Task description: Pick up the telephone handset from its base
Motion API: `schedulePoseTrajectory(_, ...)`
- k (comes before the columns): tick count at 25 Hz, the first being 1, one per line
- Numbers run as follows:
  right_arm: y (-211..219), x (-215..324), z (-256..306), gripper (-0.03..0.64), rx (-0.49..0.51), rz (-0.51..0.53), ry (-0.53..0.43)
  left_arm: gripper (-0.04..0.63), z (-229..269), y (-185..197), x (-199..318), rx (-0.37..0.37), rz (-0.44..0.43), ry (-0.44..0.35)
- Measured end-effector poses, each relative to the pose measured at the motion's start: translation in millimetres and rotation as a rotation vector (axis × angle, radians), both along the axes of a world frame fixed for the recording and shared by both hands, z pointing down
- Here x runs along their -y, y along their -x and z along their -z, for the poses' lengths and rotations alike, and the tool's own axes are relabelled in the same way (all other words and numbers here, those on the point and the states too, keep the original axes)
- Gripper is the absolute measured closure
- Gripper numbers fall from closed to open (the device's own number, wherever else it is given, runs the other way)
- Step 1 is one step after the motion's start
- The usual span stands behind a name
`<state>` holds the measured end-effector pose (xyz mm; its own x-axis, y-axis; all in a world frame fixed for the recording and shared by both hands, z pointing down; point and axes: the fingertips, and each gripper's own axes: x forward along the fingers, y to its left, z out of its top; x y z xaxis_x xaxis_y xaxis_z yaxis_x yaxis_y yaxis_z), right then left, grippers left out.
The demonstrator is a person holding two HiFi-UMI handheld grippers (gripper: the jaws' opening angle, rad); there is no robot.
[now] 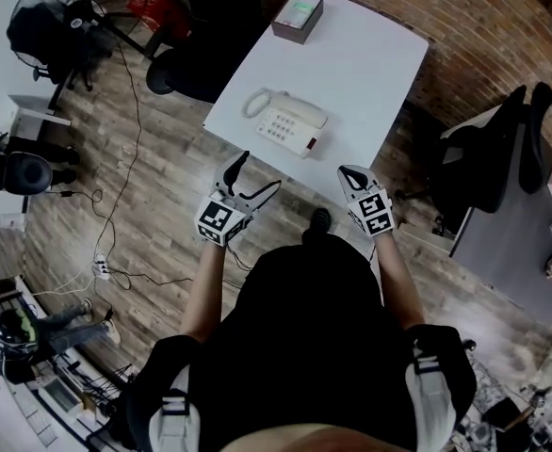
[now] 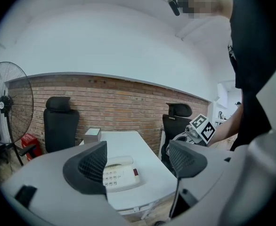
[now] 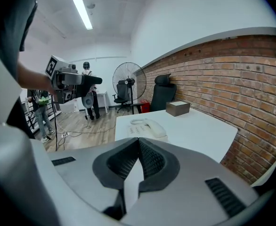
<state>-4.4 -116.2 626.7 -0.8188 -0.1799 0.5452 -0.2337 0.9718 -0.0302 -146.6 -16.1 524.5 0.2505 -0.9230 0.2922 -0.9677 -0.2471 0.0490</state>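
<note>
White handset (image 1: 257,103) crosswise on base (image 1: 292,128); left claw (image 1: 260,170) spread, right claw (image 1: 349,171) pressed together

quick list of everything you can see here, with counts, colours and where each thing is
table: one, white, beside the brick wall
telephone: one, white, near end of the table, handset resting on its base
box: one, grey-brown with a pale top, far end of the table
office chairs: at least two, black, around the table
fan: one, black, standing on the floor left of the table
power strip: one, white, on the wood floor
left gripper: one, grey and black, open, empty, by the table's near edge
right gripper: one, grey and black, shut, empty, by the table's near edge
</note>
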Motion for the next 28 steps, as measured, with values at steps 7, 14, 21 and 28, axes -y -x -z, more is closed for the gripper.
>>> schedulePoseTrajectory(7, -6, 22, -8, 0.618, 0.002, 0.044, 0.006, 0.189, -4, -12, 17, 0.001, 0.044, 0.003)
schedulePoseTrajectory(14, -12, 30, -4, 0.618, 0.023, 0.019, -0.001, 0.189, -1, -12, 27, -0.048, 0.065, -0.025)
schedulePoseTrajectory(21, -39, 30, -6, 0.618, -0.013, -0.023, -0.016, 0.189, 1, -18, 53, -0.053, 0.014, -0.031)
schedulePoseTrajectory(28, -59, 60, -16, 0.618, -0.046, -0.125, 0.005, 0.189, -5, -15, 77, -0.047, -0.047, -0.012)
